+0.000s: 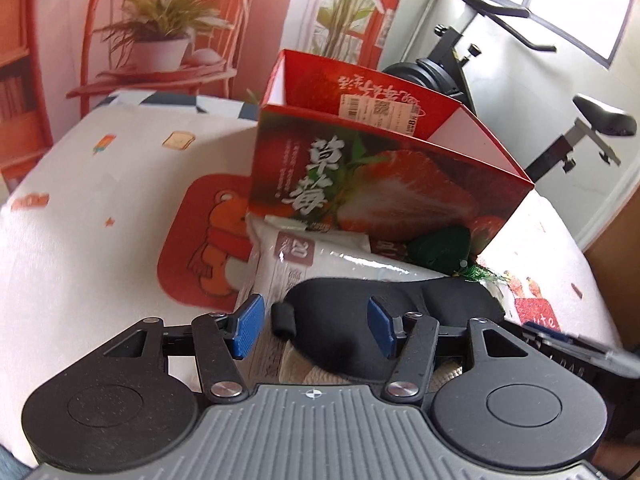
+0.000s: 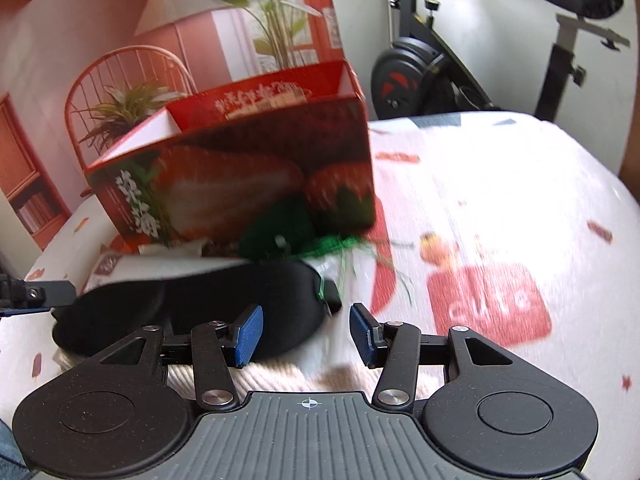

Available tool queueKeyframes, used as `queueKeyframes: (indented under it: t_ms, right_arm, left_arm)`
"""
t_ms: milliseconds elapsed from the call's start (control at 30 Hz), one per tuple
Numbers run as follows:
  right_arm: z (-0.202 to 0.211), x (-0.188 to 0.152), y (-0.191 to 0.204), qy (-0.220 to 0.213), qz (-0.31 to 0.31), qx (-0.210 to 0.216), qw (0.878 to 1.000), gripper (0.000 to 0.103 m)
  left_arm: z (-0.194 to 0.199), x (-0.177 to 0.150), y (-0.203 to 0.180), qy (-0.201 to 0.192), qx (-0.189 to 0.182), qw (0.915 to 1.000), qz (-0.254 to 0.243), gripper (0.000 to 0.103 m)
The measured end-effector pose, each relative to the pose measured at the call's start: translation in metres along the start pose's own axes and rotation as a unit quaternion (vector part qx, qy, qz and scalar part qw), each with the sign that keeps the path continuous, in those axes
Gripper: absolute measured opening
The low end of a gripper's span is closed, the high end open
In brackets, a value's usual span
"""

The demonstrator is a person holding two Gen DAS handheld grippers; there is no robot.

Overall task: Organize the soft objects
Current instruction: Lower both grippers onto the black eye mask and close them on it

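Note:
A black sleep mask (image 1: pixel 400 304) lies on a white plastic packet (image 1: pixel 312 264) in front of an open red strawberry box (image 1: pixel 380 176). A dark green soft item (image 1: pixel 440 248) with tinsel rests against the box's front. My left gripper (image 1: pixel 316 326) is open, its blue pads on either side of the mask's left end, just above it. In the right wrist view the mask (image 2: pixel 192 304) lies left of centre under the box (image 2: pixel 240 168). My right gripper (image 2: pixel 306 336) is open and empty, at the mask's right end near its strap. A cream knitted item (image 2: pixel 280 380) lies beneath.
The table (image 1: pixel 80 240) has a white cloth with red cartoon prints, including a red bear patch (image 1: pixel 204 240). An exercise bike (image 2: pixel 460 60) stands behind the table. A printed backdrop of a chair and plants hangs at the back. My right gripper's edge shows in the left wrist view (image 1: pixel 568 344).

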State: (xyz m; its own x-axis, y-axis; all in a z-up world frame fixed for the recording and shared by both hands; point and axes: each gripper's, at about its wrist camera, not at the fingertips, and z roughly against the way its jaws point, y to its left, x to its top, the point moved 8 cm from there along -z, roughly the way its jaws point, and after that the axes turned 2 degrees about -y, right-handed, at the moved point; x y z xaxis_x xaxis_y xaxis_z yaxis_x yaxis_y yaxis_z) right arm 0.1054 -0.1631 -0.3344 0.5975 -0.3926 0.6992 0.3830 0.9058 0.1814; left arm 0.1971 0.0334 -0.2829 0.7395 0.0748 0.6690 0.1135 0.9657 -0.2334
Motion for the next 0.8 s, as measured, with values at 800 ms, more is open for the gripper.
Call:
queueKeyframes:
  t_ms: [800]
  right_arm:
    - [-0.017,-0.004,0.007,0.001,-0.032,0.056,0.998,0.057]
  left_arm:
    - [-0.017,-0.017,0.001,0.040,-0.042,0.9973,0.044,0.060]
